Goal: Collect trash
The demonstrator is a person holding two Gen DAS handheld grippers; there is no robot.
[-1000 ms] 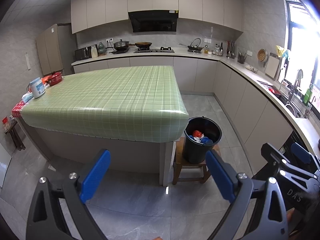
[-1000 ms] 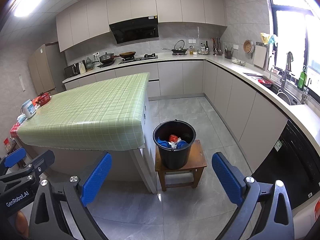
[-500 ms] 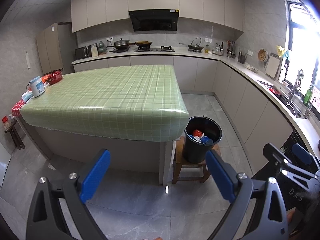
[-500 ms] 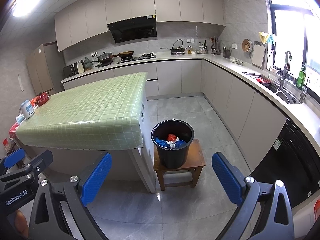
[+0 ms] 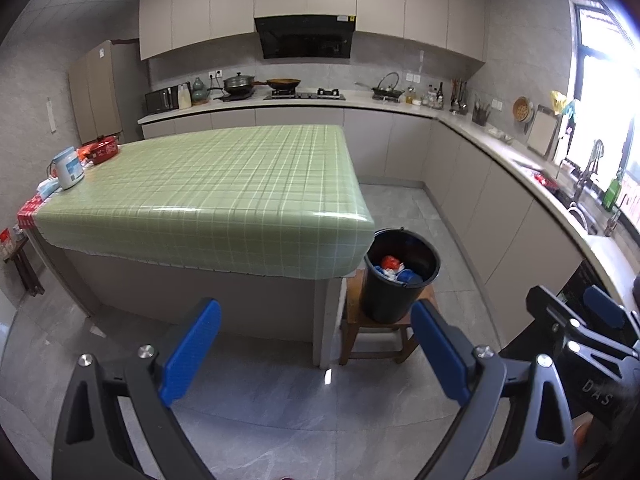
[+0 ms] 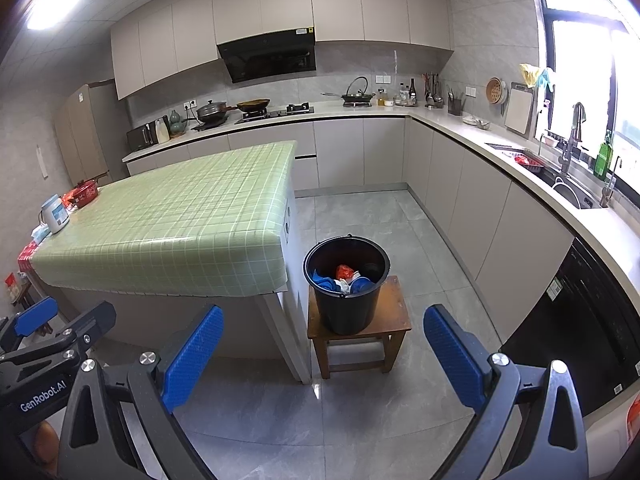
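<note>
On the wooden stool (image 6: 394, 312) beside the green-checked tabletop (image 5: 208, 184), trash (image 6: 346, 278) is seen already binned in the black bucket (image 6: 346, 308), while both grippers, left gripper (image 5: 316, 350) and right gripper (image 6: 324, 354), are held back with jaws released and empty, so the collecting is judged finished or a search for further trash required.

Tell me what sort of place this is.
A home kitchen, most likely: a stove under a hood, a sink by the window, and an island beside a trash bucket.
</note>
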